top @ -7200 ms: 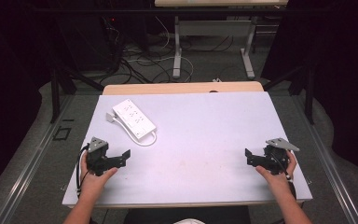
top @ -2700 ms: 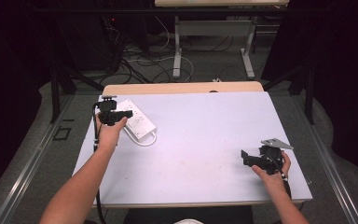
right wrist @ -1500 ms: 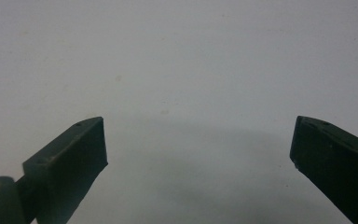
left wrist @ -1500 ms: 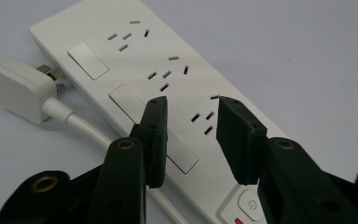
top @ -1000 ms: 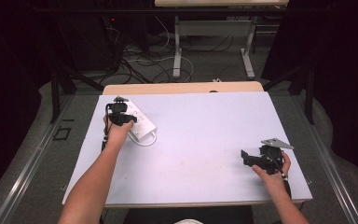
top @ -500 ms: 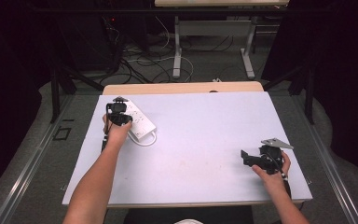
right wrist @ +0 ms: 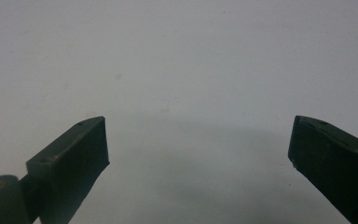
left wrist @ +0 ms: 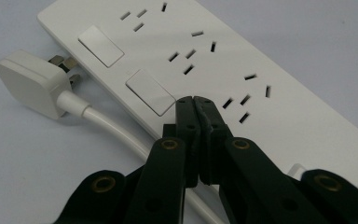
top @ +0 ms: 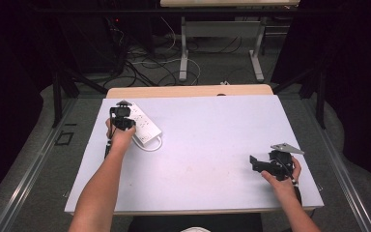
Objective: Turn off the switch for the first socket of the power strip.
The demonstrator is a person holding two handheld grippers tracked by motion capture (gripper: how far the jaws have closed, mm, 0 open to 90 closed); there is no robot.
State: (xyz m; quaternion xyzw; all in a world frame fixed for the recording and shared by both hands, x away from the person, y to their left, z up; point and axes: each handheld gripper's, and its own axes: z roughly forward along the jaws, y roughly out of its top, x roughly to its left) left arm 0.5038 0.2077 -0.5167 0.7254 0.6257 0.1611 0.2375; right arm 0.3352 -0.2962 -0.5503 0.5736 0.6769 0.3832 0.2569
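A white power strip (top: 144,128) lies at the table's far left, with several sockets and two rocker switches (left wrist: 150,92). Its white plug (left wrist: 28,81) rests on the table beside it, joined by a white cable (left wrist: 107,123). My left gripper (left wrist: 194,100) is over the strip (left wrist: 261,93), its tips right by the nearer switch. Its jaws have just been closing and now meet with nothing between them. In the high view the left gripper (top: 122,112) sits above the strip's far end. My right gripper (top: 254,163) rests near the front right, open over bare table (right wrist: 198,140).
The pale table top (top: 212,125) stretches between the two hands. A wooden ledge (top: 188,91) runs along its far edge. Beyond it, cables and desk legs (top: 183,53) stand on the floor.
Since the earliest frames my left hand has gone from the table's front left to the power strip and now stays there. The right hand has kept still.
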